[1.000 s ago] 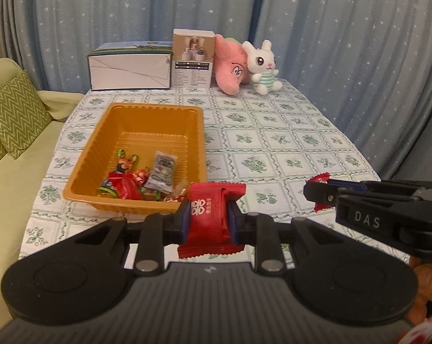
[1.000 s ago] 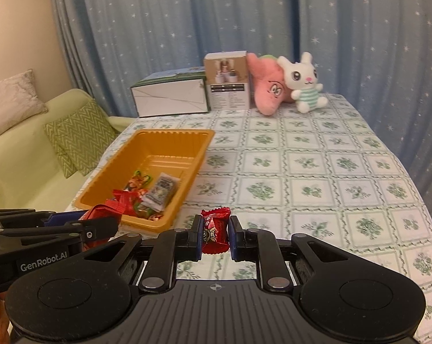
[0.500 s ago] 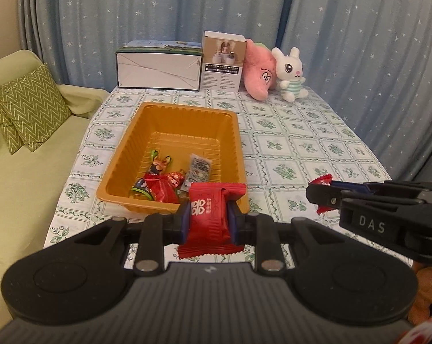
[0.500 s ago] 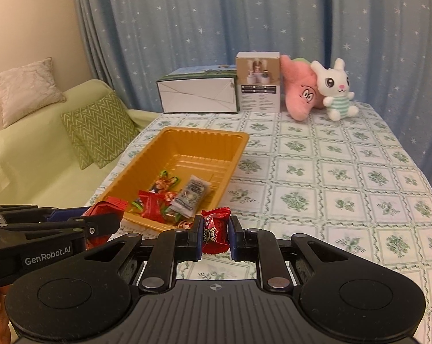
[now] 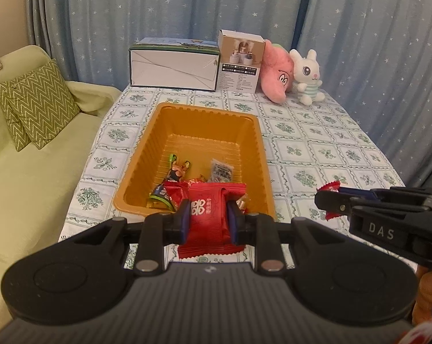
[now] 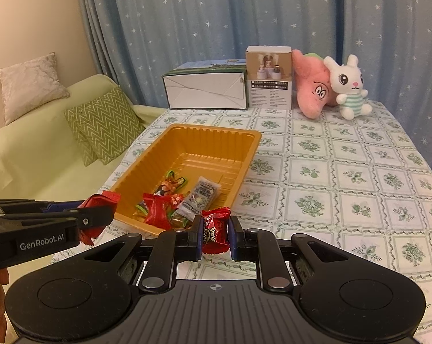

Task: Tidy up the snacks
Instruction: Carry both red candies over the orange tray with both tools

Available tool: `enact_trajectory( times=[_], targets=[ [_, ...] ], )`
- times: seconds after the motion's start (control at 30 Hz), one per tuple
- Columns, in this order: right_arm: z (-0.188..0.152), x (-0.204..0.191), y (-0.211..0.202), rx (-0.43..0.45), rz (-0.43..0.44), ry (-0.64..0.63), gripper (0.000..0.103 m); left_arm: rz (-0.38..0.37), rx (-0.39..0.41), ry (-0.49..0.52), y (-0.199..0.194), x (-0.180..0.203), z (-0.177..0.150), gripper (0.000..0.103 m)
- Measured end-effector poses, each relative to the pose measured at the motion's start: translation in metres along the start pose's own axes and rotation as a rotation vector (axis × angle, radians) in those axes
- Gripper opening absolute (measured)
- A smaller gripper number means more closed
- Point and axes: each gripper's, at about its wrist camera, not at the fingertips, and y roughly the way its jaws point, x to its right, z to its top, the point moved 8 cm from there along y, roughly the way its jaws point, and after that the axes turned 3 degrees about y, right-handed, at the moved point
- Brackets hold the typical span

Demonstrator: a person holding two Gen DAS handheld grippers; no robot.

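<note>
At the near edge of a floral-patterned surface (image 5: 316, 149), two pairs of tongs hover side by side. The left tongs (image 5: 208, 218) are clamped on a flat red snack packet (image 5: 210, 218), above the near rim of an orange tray (image 5: 253, 154) holding several wrapped snacks (image 6: 187, 200). The right tongs (image 6: 215, 230) are clamped on a small red candy (image 6: 215, 229), just right of the tray's near corner.

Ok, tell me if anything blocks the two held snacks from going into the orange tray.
Nothing visible does. The left claw holds a red packet at the orange tray's near rim; the right claw holds a small red candy just short of it. The tray is open-topped, with bare floor behind the snacks already inside.
</note>
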Motion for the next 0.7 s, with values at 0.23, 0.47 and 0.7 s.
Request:
enact_trajectory(
  times=[0.23, 0.47, 0.7],
  targets=[
    [0.008, -0.008, 0.022, -0.014, 0.015, -0.007, 0.018, 0.004, 0.003, 0.013, 0.014, -0.008, 0.015, 0.024],
    [0.016, -0.013, 0.046, -0.031, 0.03, -0.012, 0.018, 0.008, -0.003, 0.018, 0.032, -0.019, 0.029, 0.024],
    [0.025, -0.011, 0.069, -0.045, 0.038, -0.009, 0.018, 0.012, -0.013, 0.023, 0.048, -0.027, 0.037, 0.024]
  ],
)
